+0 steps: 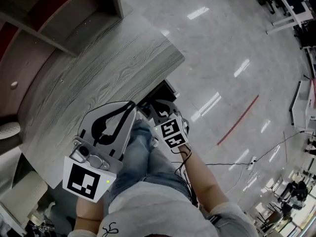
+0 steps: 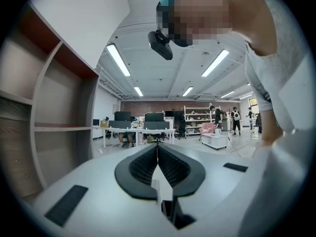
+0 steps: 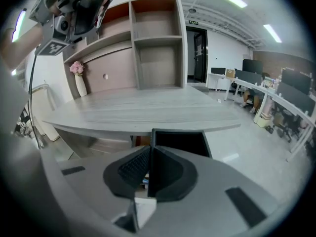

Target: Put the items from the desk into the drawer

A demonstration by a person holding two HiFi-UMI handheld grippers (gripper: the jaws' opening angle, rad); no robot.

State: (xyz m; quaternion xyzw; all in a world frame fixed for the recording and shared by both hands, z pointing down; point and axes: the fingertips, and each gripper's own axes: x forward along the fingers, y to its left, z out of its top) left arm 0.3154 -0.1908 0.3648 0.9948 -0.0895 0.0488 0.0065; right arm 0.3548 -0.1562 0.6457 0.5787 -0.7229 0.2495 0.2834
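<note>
A glossy pale grey floor [image 1: 222,58] with a red stripe spreads out past the far end of a long, curved desk of grey wood-grain board [image 1: 98,78]. Along the desk's back edge stands a tall open shelf unit of grey panels with reddish-brown inner faces [image 3: 158,63].

Beneath the desk's front edge, near its rounded end, a black box-shaped drawer [image 3: 177,131] is pulled out, its dark inside facing up. What lies within cannot be made out.

The person stands at this front edge, blue jeans [image 1: 143,152] just beside the drawer.

The left gripper [image 2: 157,151], grey with black ribbed pads, is held high above the desk's front edge and points up into the room. Its jaws are pressed together with nothing between them.

The right gripper [image 3: 150,152] sits lower, off the desk's front edge and aimed at the drawer. Its jaws are likewise closed on each other and hold nothing.

A white vase with pink flowers [image 3: 78,80] stands at the desk's far left end, against the shelf unit.
</note>
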